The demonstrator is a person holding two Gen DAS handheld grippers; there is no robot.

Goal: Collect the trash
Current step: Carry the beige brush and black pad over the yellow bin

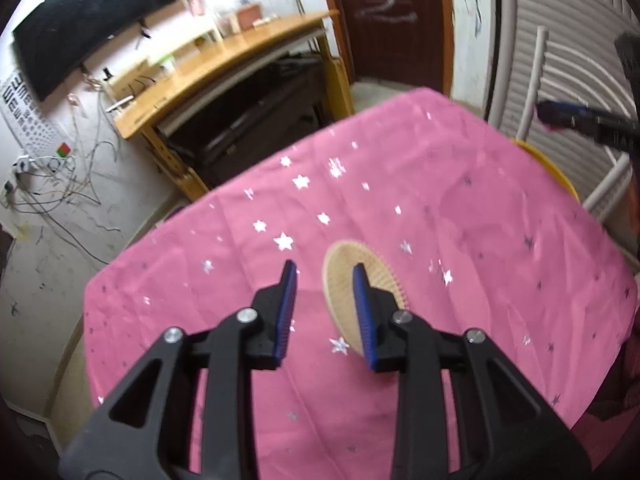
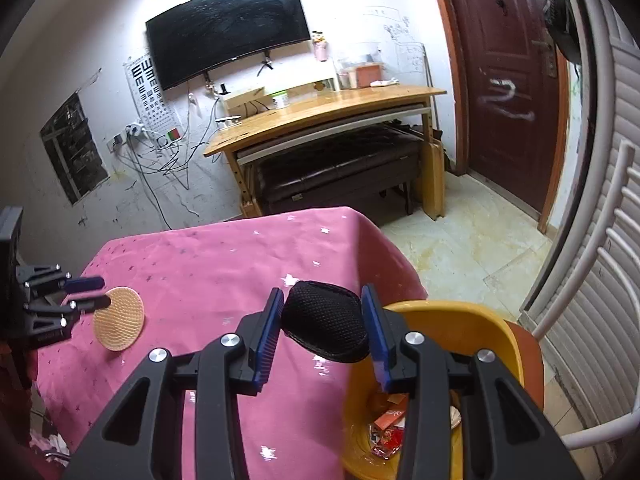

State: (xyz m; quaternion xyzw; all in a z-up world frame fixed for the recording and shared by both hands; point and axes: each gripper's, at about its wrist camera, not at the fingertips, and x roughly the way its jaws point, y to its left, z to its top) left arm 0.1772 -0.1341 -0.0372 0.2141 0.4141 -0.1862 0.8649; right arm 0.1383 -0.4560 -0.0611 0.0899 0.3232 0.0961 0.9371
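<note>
Trash sits in the yellow bin (image 2: 472, 320) just beside the table's right edge: wrappers (image 2: 386, 426) at its bottom. Pink star tablecloth (image 2: 224, 256) covers the table. Right gripper (image 2: 322, 330) is clamped on a black mesh pad (image 2: 326, 326), over the bin rim. Left gripper (image 1: 325, 312) has jaws apart, nothing between them, above a round woven coaster (image 1: 340, 276) lying flat.

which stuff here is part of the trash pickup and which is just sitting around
Part of the job:
- black mesh pad, clamped in the right hand-held gripper
- yellow bin with wrappers inside
- round woven coaster on the pink tablecloth, beside the open left hand-held gripper

Just lying about:
- wooden desk
- wall screen
- white chair
</note>
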